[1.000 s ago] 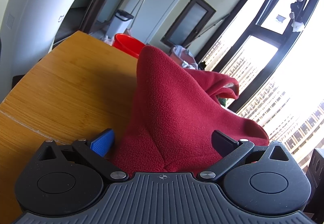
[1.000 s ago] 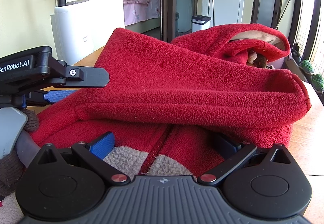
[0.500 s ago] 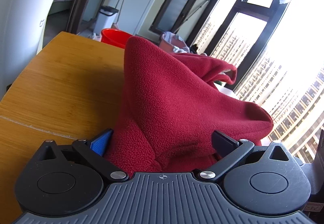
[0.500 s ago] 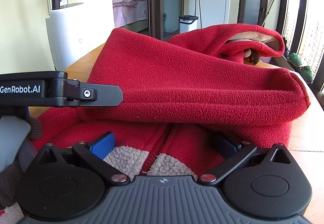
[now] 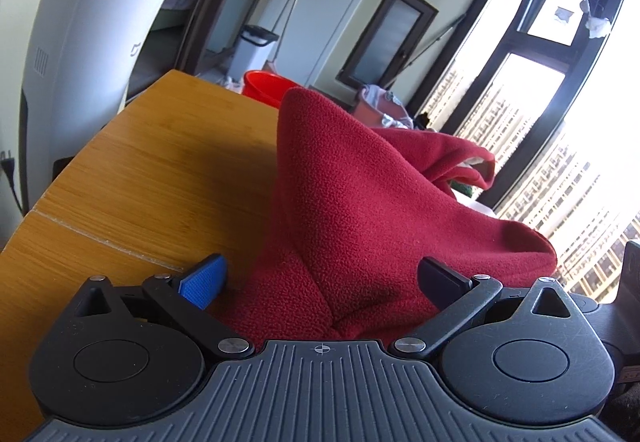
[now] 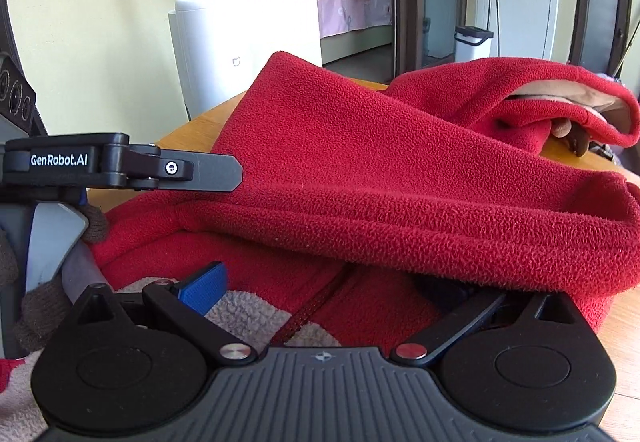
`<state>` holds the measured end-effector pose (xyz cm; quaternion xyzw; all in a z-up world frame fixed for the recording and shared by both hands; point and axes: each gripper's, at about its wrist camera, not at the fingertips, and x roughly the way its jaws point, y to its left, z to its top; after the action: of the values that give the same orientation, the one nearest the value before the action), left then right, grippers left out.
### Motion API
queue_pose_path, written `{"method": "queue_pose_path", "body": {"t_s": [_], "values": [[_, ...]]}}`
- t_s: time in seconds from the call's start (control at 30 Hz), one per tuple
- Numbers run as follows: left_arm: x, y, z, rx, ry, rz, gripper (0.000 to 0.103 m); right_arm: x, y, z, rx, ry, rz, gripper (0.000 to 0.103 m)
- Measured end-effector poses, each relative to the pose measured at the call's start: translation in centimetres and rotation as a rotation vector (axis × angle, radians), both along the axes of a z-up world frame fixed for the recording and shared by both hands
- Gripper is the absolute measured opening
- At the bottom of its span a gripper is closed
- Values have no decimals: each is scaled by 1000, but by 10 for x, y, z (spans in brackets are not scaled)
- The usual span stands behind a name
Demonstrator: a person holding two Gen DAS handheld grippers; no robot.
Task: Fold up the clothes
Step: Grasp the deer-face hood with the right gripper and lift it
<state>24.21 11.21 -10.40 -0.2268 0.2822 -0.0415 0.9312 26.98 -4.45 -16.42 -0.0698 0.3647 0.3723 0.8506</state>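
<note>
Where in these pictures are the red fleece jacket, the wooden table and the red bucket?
red fleece jacket (image 5: 360, 194): left wrist view, on the raised fold's outer face.
wooden table (image 5: 160, 162): left wrist view, on bare top left of the jacket.
red bucket (image 5: 266, 86): left wrist view, on its rim beyond the table's far edge.

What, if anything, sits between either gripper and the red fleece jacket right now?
Nothing visible. The red fleece jacket already bunches between the wide-apart fingers of the left gripper, and it fills the gap of the right gripper too, over the wooden table.
</note>
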Motion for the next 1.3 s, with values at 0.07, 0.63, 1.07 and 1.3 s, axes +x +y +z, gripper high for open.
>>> {"method": "queue_pose_path", "body": {"t_s": [0.07, 0.63, 1.07, 1.3], "values": [[-1, 1, 0, -3, -2, -2, 103, 8, -10, 3, 70, 72, -23, 103], [-1, 4, -1, -25, -10, -11, 103, 118, -115, 90, 385, 26, -715, 63], [1, 6, -1, -69, -23, -24, 103, 208, -115, 20, 422, 156, -949, 68], [2, 6, -1, -77, -25, -28, 103, 171, -97, 77, 482, -51, -628, 8]]}}
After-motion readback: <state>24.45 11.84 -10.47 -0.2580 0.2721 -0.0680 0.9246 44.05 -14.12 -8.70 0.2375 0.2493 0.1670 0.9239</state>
